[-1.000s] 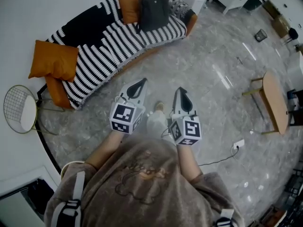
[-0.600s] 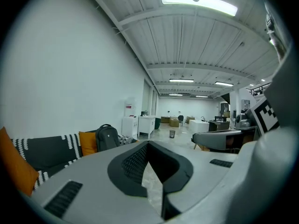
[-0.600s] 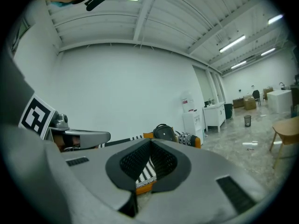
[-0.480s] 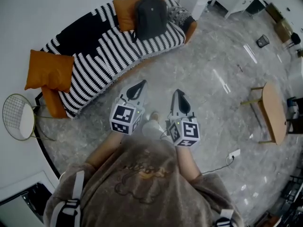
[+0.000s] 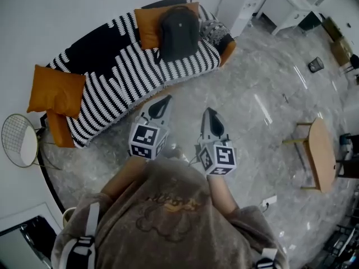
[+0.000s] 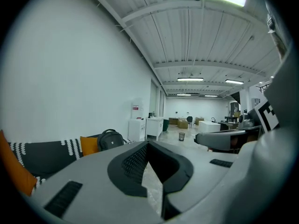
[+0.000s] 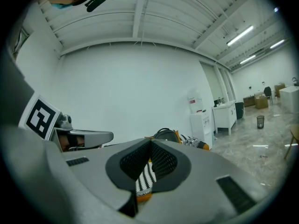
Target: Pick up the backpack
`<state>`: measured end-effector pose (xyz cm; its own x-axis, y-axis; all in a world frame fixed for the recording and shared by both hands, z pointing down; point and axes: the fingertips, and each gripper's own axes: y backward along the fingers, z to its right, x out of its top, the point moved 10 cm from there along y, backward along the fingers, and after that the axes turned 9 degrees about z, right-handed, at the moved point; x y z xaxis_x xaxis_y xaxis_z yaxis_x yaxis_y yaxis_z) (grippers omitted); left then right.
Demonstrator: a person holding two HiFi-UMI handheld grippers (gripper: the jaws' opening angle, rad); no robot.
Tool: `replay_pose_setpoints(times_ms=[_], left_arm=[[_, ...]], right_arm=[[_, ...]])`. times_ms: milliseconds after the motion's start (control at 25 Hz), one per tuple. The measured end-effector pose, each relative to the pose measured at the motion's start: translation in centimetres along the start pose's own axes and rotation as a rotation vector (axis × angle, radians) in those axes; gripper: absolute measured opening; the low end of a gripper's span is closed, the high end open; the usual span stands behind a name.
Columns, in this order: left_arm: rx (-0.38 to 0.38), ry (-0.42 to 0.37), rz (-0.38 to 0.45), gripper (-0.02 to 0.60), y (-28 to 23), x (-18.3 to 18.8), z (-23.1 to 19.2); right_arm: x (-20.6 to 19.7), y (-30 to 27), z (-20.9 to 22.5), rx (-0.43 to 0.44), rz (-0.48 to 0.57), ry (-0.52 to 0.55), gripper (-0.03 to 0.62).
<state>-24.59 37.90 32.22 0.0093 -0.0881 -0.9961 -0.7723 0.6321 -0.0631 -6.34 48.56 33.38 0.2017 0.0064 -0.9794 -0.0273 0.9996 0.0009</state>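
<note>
A dark grey backpack point(image 5: 178, 33) stands upright on the right end of a black-and-white striped sofa point(image 5: 120, 74), leaning on an orange cushion point(image 5: 147, 26). In the left gripper view the backpack point(image 6: 110, 139) shows far off at left; in the right gripper view its top point(image 7: 164, 135) peeks over the jaws. My left gripper point(image 5: 164, 101) and right gripper point(image 5: 209, 112) are both shut and empty, held side by side over the marble floor, pointing toward the sofa and well short of it.
A second orange cushion point(image 5: 56, 90) lies on the sofa's left end. A round wire side table point(image 5: 20, 140) stands at far left. A white cabinet point(image 5: 241, 4) is behind the sofa's right end. A wooden stool point(image 5: 320, 153) stands at right. A cable and socket point(image 5: 268, 201) lie on the floor.
The sofa and backpack have drawn nearer and lower in the head view as the person walked toward them. Both grippers stayed shut, side by side.
</note>
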Motion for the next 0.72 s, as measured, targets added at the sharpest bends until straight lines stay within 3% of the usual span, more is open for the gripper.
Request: replay_pose_setpoints(times_ms=[400,720], left_arm=[[0.034,0.013,0.001,0.002,-6.4,-0.2,-2.8],[0.029,0.012,0.012,0.002,-14.8,-0.2,-6.3]], right_arm=[[-0.5,-6.9,3.6,0.035,-0.029,-0.003,0.000],[-0.9,-14.5,7.6,0.016,-0.037,-0.002,0.000]])
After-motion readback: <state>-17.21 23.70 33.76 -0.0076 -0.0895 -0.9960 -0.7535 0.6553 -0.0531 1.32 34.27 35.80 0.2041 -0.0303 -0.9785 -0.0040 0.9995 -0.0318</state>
